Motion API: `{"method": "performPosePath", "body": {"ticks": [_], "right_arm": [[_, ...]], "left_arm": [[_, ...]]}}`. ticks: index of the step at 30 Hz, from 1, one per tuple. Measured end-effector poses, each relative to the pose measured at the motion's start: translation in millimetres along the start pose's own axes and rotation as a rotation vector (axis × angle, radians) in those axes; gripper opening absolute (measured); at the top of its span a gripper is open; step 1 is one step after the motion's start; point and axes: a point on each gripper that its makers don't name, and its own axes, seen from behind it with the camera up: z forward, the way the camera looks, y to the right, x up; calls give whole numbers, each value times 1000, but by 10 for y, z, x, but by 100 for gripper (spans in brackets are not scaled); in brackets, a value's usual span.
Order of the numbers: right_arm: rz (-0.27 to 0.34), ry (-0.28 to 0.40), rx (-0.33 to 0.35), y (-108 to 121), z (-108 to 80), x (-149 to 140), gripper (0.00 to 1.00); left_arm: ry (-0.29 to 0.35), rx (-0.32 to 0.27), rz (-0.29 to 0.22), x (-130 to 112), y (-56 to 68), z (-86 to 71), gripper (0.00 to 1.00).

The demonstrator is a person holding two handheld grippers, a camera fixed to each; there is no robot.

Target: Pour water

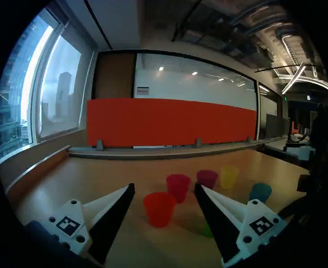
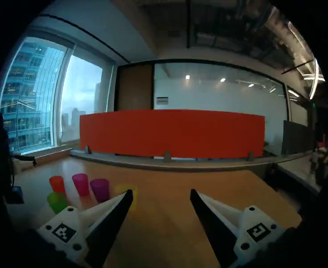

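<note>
Several small plastic cups stand on a wooden table (image 1: 97, 178). In the left gripper view a red cup (image 1: 159, 208) is nearest, between the fingers of my open left gripper (image 1: 164, 196) but apart from them. Behind it stand a pink cup (image 1: 178, 187), a purple cup (image 1: 207, 178), a yellow cup (image 1: 229, 176) and a blue cup (image 1: 259, 192); a green cup (image 1: 207, 230) peeks out by the right finger. In the right gripper view my right gripper (image 2: 160, 198) is open and holds nothing. The red cup (image 2: 56, 183), pink cup (image 2: 80, 184), purple cup (image 2: 100, 189) and green cup (image 2: 57, 201) stand to its left.
An orange partition (image 1: 172, 121) runs along the table's far edge, with a glass wall behind it. Large windows (image 1: 43, 98) line the left side. A dark stand (image 2: 5, 165) rises at the table's left edge in the right gripper view. Desks with objects (image 1: 297, 147) lie to the right.
</note>
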Motion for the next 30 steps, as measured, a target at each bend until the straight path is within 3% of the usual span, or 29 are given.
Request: {"method": "performPosePath", "body": {"ticks": [11, 18, 30], "right_arm": [[26, 123, -155, 261, -60, 234, 100], [30, 146, -188, 314, -129, 308, 100], [0, 146, -216, 334, -156, 336, 100]], "left_arm": [[89, 89, 18, 254, -103, -51, 100], [115, 106, 17, 342, -106, -58, 100], [129, 141, -12, 257, -166, -23, 100]]}}
